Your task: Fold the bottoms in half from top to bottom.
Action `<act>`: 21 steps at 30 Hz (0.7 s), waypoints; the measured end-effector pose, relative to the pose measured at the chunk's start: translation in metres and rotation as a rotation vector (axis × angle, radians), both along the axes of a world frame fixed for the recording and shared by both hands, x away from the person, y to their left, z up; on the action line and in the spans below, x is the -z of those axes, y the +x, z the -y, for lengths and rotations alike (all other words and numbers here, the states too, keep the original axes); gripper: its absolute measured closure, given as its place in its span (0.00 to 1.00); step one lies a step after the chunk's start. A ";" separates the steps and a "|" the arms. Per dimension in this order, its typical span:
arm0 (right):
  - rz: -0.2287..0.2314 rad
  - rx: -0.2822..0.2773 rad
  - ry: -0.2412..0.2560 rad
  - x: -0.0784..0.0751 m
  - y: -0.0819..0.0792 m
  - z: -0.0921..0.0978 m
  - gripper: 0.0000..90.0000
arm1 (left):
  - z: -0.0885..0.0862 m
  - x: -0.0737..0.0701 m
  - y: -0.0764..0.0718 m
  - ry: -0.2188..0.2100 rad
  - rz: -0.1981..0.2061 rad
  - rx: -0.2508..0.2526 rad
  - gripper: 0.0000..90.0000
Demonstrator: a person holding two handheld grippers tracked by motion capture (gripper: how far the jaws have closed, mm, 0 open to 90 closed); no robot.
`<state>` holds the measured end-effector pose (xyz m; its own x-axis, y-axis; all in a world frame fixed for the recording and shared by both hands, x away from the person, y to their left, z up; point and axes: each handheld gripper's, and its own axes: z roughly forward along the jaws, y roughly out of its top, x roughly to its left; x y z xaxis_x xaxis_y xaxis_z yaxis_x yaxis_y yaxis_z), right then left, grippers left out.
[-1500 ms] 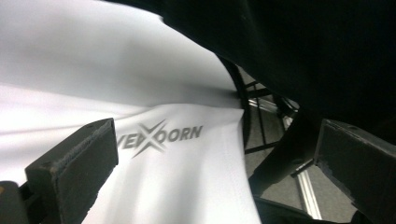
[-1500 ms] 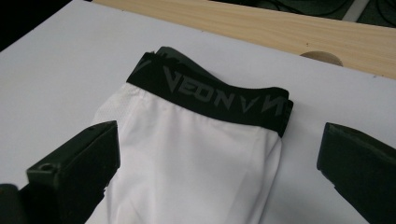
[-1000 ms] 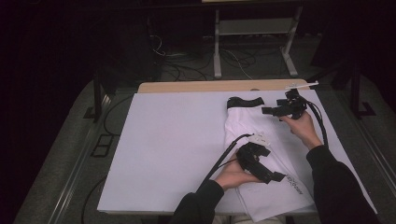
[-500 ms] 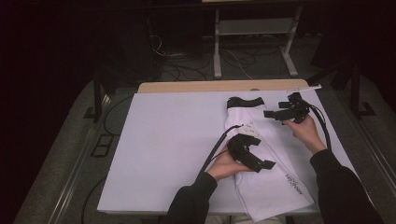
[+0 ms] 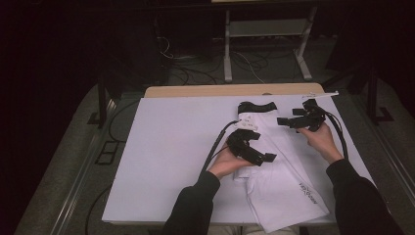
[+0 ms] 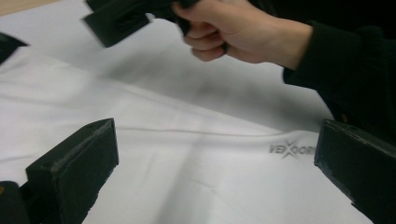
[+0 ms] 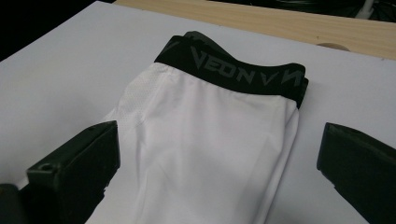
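White leggings (image 5: 276, 169) with a black waistband (image 5: 256, 106) lie folded on the right half of our table (image 5: 171, 147). Our left gripper (image 5: 257, 154) hovers over their middle, jaws wide, holding nothing. Our right gripper (image 5: 292, 121) hangs beside the waistband, equally open and empty.
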<state>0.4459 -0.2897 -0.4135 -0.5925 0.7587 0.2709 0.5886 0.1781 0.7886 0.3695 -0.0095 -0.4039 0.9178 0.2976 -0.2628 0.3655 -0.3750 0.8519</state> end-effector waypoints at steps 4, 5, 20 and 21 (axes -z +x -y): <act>-0.001 -0.001 0.004 0.001 0.001 0.000 0.00 | -0.008 0.002 0.013 -0.003 -0.005 -0.031 0.00; -0.002 0.000 0.004 0.001 0.002 0.000 0.00 | -0.011 0.002 0.016 -0.002 -0.007 -0.040 0.00; -0.012 0.010 0.010 0.005 0.006 0.005 0.00 | -0.035 0.010 0.049 -0.014 -0.027 -0.148 0.00; -0.012 0.008 0.010 0.005 0.006 0.005 0.00 | -0.036 0.011 0.051 -0.016 -0.033 -0.155 0.00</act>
<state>0.4518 -0.2943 -0.4181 -0.5830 0.7606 0.2858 0.5993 0.1650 0.7834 0.4200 0.0269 -0.4153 0.8522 0.4303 -0.2976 0.4454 -0.2982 0.8442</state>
